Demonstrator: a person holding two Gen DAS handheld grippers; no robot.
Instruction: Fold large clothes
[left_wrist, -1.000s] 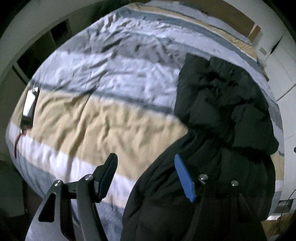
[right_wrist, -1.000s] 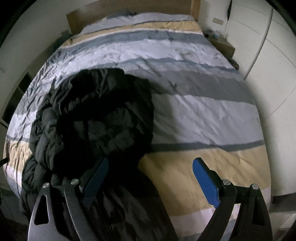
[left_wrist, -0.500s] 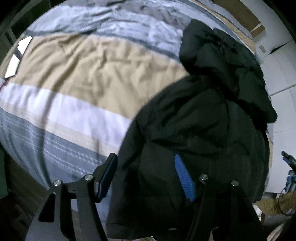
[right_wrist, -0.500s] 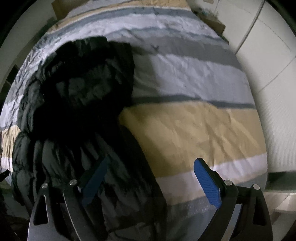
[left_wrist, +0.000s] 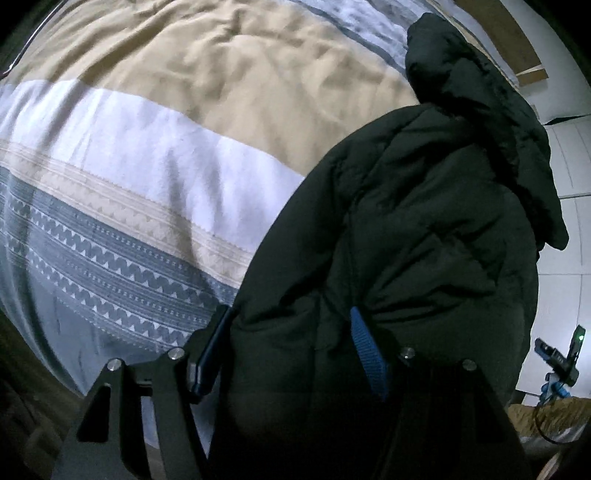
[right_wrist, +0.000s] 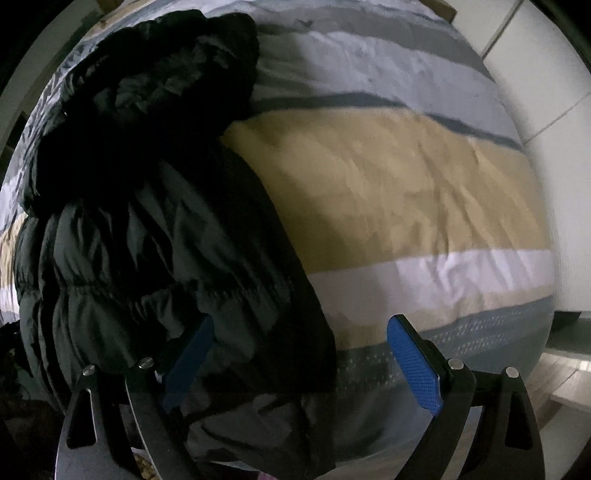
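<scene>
**Obs:** What have you got on the jacket?

**Op:** Black puffer jacket (left_wrist: 424, 236) lies lengthwise on the bed's striped duvet (left_wrist: 155, 155), its hem end hanging over the foot edge toward me. Hood end is bunched further up the bed. On my right wrist view the same jacket (right_wrist: 155, 236) fills the left half; tan and white bands of the duvet (right_wrist: 388, 192) lie bare to its right.

**Obs:** Grippers?

**Op:** Left gripper (left_wrist: 291, 354): jaws apart, just been widening a touch. Jacket hem sits in the gap between the blue pads; I can't tell whether either pad touches it. Right gripper (right_wrist: 301, 363): jaws wide apart, jacket's right edge between them, far pad clear over the duvet.

**Obs:** Any labels or writing?

**Op:** None I can read on jacket or bedding. Duvet's grey band carries a zigzag pattern only. Picture is dim, slightly blurred.
</scene>
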